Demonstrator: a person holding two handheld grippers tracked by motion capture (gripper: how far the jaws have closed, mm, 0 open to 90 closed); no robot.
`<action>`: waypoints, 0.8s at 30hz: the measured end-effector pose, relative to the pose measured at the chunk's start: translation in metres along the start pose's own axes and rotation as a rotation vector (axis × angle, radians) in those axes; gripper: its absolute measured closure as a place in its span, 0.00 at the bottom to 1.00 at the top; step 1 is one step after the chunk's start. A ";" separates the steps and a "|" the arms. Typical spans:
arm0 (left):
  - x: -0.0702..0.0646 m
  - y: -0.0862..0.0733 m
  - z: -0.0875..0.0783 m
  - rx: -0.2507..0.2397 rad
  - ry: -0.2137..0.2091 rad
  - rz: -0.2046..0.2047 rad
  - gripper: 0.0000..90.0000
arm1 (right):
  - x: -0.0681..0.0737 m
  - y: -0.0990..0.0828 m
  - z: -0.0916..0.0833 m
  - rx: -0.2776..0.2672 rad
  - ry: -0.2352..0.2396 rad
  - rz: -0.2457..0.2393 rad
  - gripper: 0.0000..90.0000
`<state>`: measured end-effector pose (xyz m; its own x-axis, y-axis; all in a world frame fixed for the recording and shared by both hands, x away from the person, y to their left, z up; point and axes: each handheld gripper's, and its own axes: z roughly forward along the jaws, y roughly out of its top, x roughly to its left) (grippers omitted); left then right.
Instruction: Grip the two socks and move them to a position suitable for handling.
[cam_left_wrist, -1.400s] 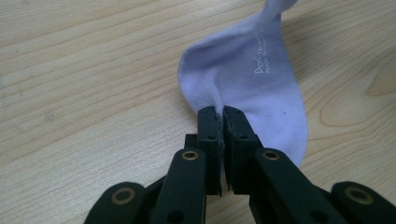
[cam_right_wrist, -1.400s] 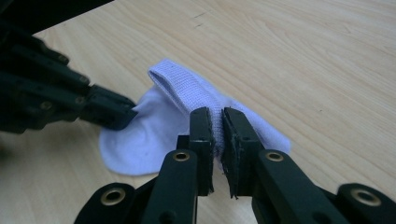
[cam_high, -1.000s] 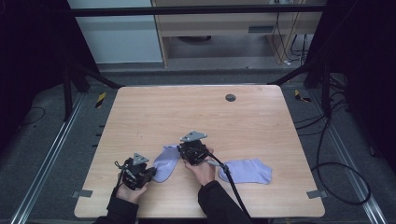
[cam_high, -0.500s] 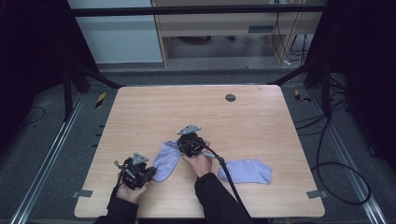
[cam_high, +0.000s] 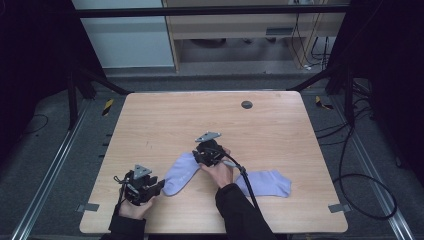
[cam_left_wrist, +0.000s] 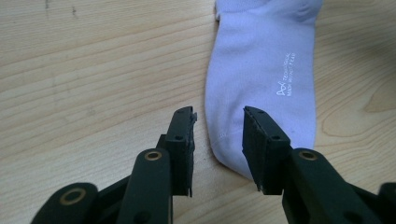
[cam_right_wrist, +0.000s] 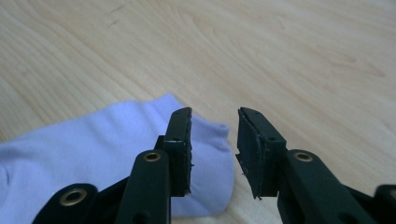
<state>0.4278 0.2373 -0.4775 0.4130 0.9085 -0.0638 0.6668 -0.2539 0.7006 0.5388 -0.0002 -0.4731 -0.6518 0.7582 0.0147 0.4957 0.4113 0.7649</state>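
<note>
High view: the left gripper (cam_high: 152, 186) sits at the near end of a lilac sock (cam_high: 181, 173), and the right gripper (cam_high: 204, 156) sits at its far end. Both have just been opening their jaws; a second ago each was pinching an end of this sock, and now the sock lies flat on the table (cam_high: 270, 130), released. I judge that the stretching or laying-out of this sock is finished and it can be left where it is. Its long axis runs on a diagonal, from near-left up toward the middle of the table. A second sock (cam_high: 267, 183) lies to the right, just beyond the right forearm, with its long axis running roughly along the table's near edge.

Left gripper view: the jaws stand partly apart, with nothing pressed between them. The sock (cam_left_wrist: 266, 79) stretches away from them, its rounded end lying flat on the wood in the gap, against the right-hand jaw. Small white lettering runs along it.

Right gripper view: the jaws stand partly apart and empty. The sock (cam_right_wrist: 93, 154) lies flat beneath and to the left, its squarish end under the left-hand jaw.
</note>
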 end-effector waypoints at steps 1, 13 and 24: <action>0.000 0.000 0.001 0.005 0.001 -0.001 0.73 | 0.000 -0.002 0.001 0.012 0.005 0.003 0.73; -0.009 0.000 0.015 0.084 0.004 0.022 0.88 | -0.002 -0.014 0.014 0.101 0.021 0.020 0.84; -0.005 0.005 0.013 0.060 0.000 0.017 0.96 | 0.001 -0.014 0.013 0.119 0.024 0.050 0.98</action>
<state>0.4368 0.2273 -0.4831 0.4243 0.9040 -0.0518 0.6959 -0.2890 0.6574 0.5386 0.0015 -0.4920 -0.6375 0.7675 0.0671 0.5912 0.4315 0.6814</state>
